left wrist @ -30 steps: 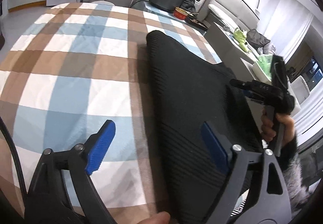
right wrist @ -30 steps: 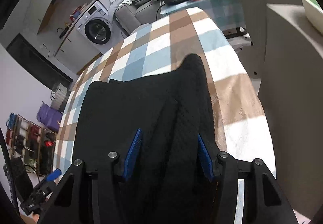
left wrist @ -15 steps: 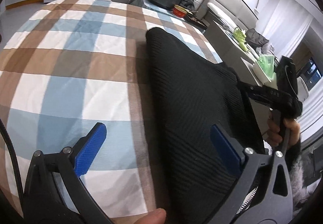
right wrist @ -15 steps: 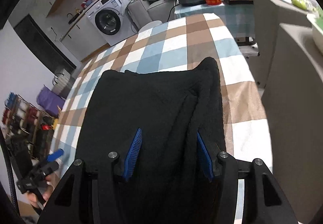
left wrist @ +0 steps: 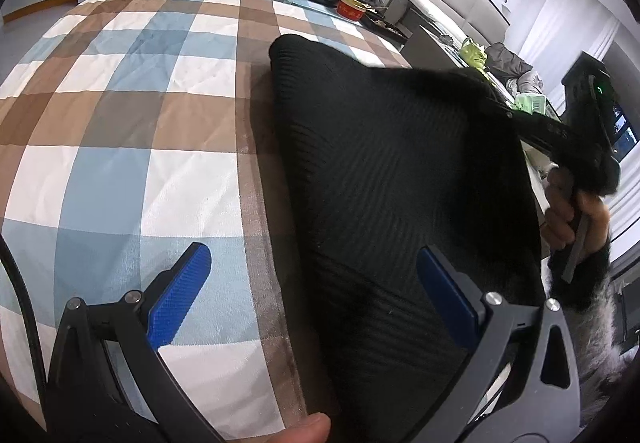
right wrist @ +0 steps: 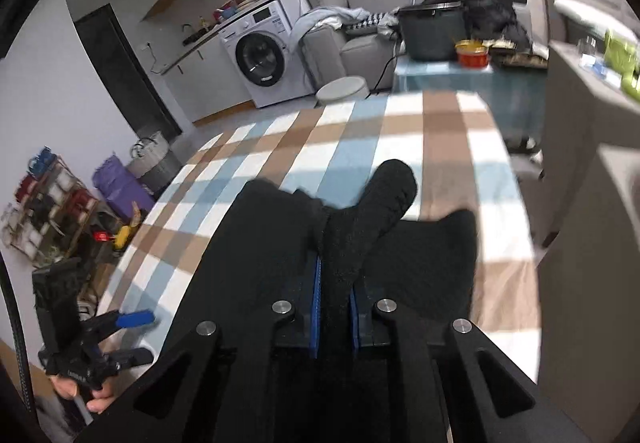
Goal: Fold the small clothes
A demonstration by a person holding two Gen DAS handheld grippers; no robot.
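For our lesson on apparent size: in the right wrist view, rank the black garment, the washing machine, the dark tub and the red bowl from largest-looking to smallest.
1. Black garment, though nearness to the camera inflates it.
2. Washing machine.
3. Dark tub.
4. Red bowl.

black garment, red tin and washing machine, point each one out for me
black garment (left wrist: 392, 179), left wrist view, on the middle of its ribbed top surface
red tin (right wrist: 473, 57), right wrist view, on its red side wall
washing machine (right wrist: 260, 59), right wrist view, on the round door glass
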